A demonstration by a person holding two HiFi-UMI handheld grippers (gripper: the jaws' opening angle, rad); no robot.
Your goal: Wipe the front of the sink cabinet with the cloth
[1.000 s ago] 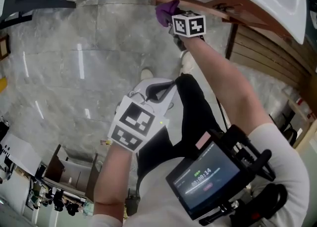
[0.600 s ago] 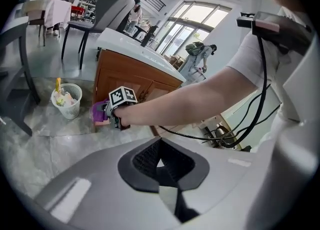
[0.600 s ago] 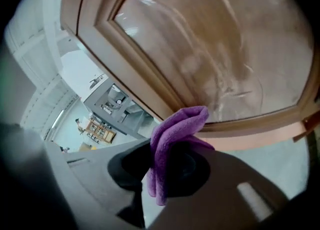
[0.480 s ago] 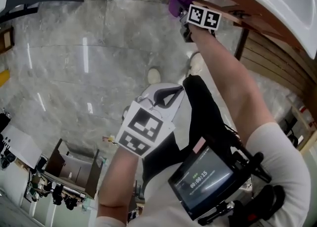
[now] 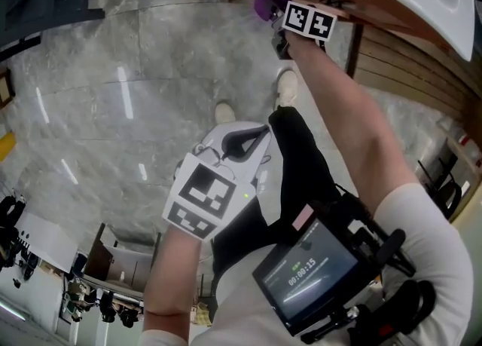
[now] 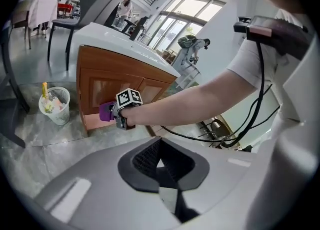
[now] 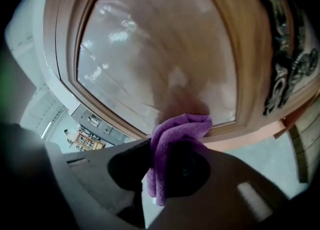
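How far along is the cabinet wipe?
Done: the right tongs are shut on the cloth. In hand: the cloth sits against the lower edge of a cabinet door. Left: no wiped area shows, so assume most of the cabinet. The left tongs hang shut and empty.

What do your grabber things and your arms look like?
Both are pale grey shells, black inside: left gripper, right gripper. Each carries a white cube printed with black square markers. The person wears short white sleeves, and black cables hang nearby.
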